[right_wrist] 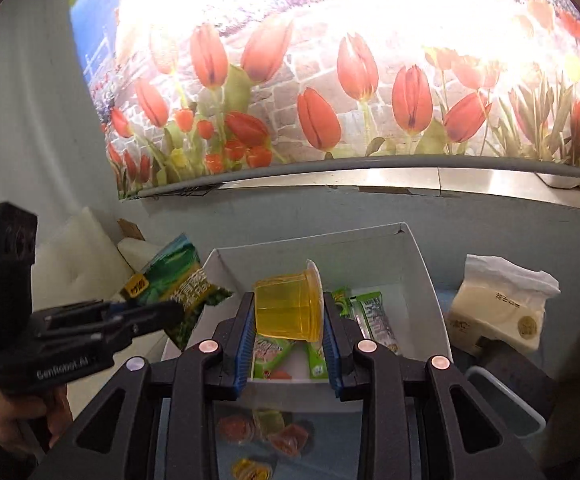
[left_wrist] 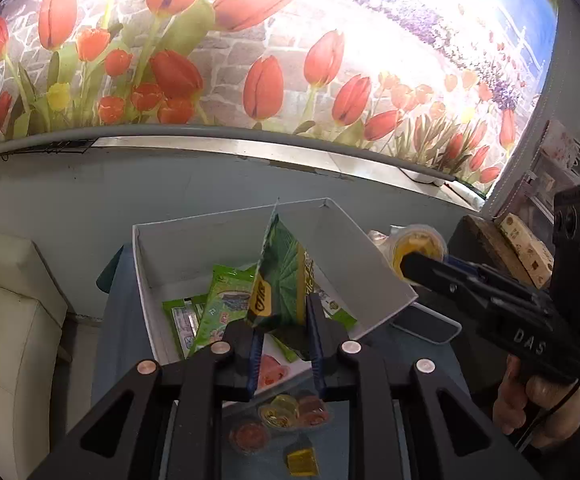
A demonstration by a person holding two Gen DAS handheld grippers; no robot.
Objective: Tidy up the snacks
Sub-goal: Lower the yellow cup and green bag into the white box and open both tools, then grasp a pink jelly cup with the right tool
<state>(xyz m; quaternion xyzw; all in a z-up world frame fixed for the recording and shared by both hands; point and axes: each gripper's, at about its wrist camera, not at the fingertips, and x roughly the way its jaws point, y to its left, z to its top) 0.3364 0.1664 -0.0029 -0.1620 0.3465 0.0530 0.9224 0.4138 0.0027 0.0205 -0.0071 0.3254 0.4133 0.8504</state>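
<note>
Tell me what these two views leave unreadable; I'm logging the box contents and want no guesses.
- Packets on the white box floor: left wrist view, partly covered by the held green snack bag and the left gripper.
- Same packets, right wrist view: the yellow jelly cup in the right gripper covers them.
- Loose jelly cups on the table: blurred, partly behind the fingers.
- Tissue pack print: too small.

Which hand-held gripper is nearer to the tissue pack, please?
Right. The right hand-held gripper, shut on a yellow jelly cup, is beside the tissue pack; the left hand-held gripper, holding a green packet, is farther away.
</note>
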